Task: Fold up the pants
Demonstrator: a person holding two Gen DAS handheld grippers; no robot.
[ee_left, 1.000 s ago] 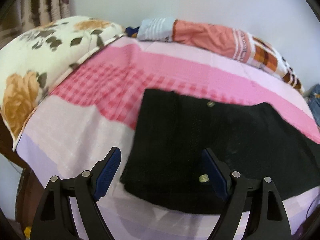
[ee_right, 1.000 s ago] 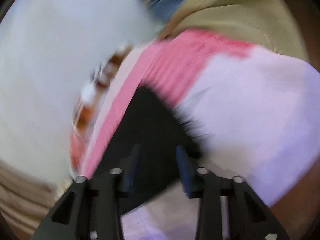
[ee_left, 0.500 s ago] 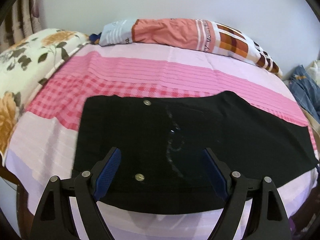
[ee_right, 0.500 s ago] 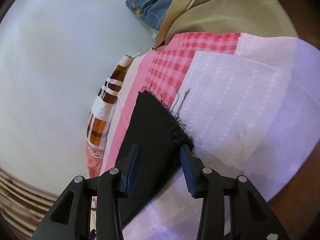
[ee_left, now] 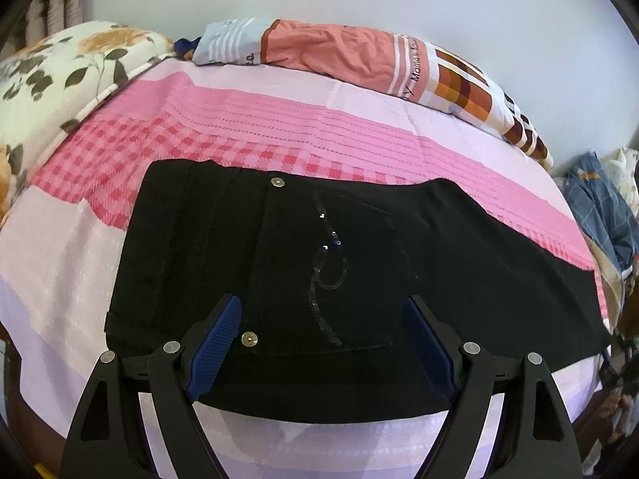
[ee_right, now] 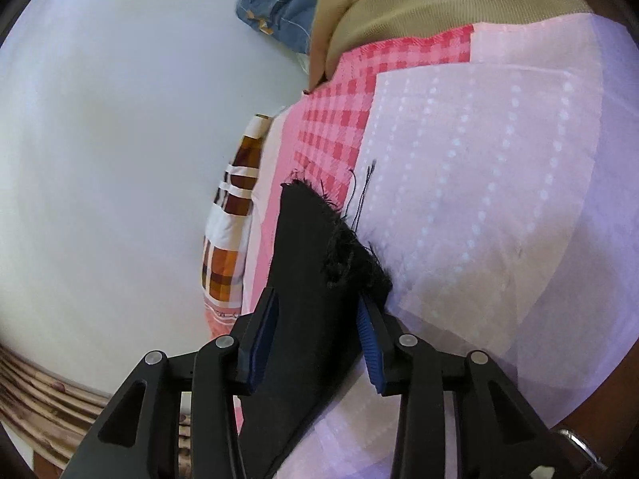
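Black pants lie flat across the pink and lilac bed sheet, waist to the left, legs running right. A sequin pattern and two metal buttons show on them. My left gripper is open and empty, hovering over the near edge of the waist part. In the right wrist view the frayed hem end of the pants lies on the sheet. My right gripper is open, its blue pads on either side of the hem, not closed on it.
A floral pillow lies at the far left. A rolled orange and checked blanket lies along the wall. Blue checked clothes and a tan cloth lie past the bed's right end. The bed's near edge is below the grippers.
The left view has swung from the waist's left edge to over the waist, then drawn a little closer. The right gripper has steadied at the frayed hem and opened a little wider.
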